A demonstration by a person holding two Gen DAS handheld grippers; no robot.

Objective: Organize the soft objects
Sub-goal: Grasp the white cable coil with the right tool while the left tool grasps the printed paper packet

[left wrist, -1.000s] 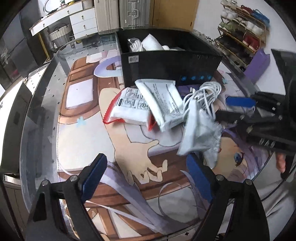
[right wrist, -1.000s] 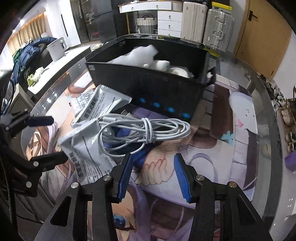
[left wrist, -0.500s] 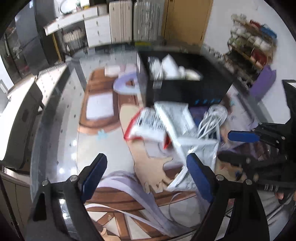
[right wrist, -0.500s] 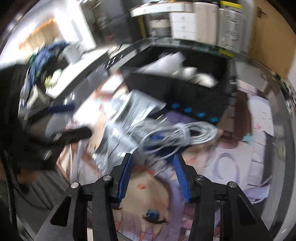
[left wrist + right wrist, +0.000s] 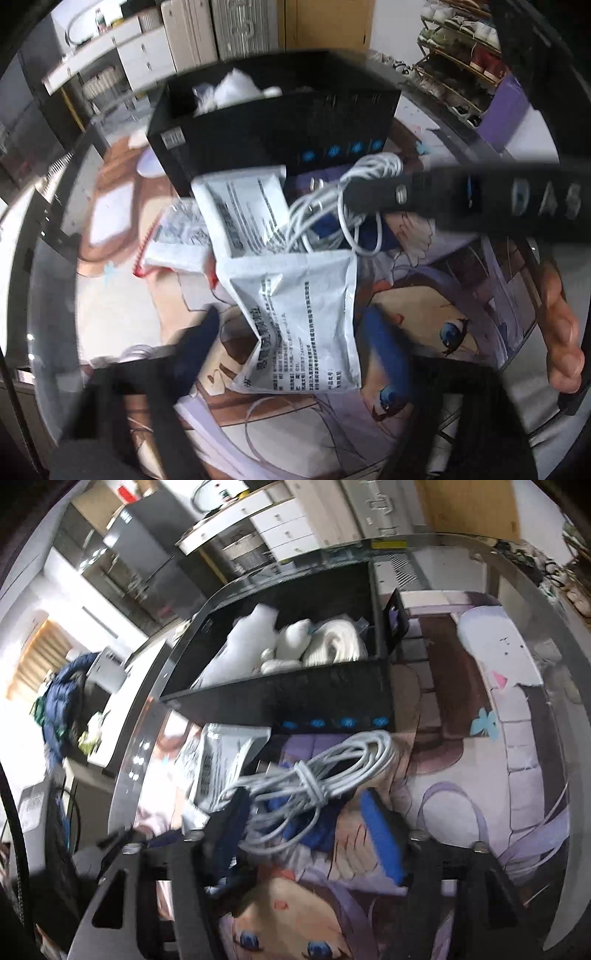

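Note:
A black storage bin (image 5: 280, 136) holds white soft items (image 5: 258, 642) and a coiled white cable. In front of it lie several white printed pouches (image 5: 299, 325), a red-edged pouch (image 5: 173, 243) and a bundled white cable (image 5: 314, 775) over a blue object (image 5: 314, 827). My left gripper (image 5: 291, 347) is open, its blue fingers on either side of the nearest pouch's lower part. My right gripper (image 5: 310, 823) is open, its fingers either side of the cable bundle. It shows as a dark arm (image 5: 461, 199) in the left wrist view.
The glass table carries a printed anime mat (image 5: 498, 738). A shoe rack (image 5: 461, 48), drawers (image 5: 147, 55) and suitcases stand beyond the table. A side counter with a blue jacket (image 5: 59, 701) lies off the left edge.
Both grippers have moved forward and down. The left one now straddles the nearest pouch. The right one now straddles the cable bundle and has tilted.

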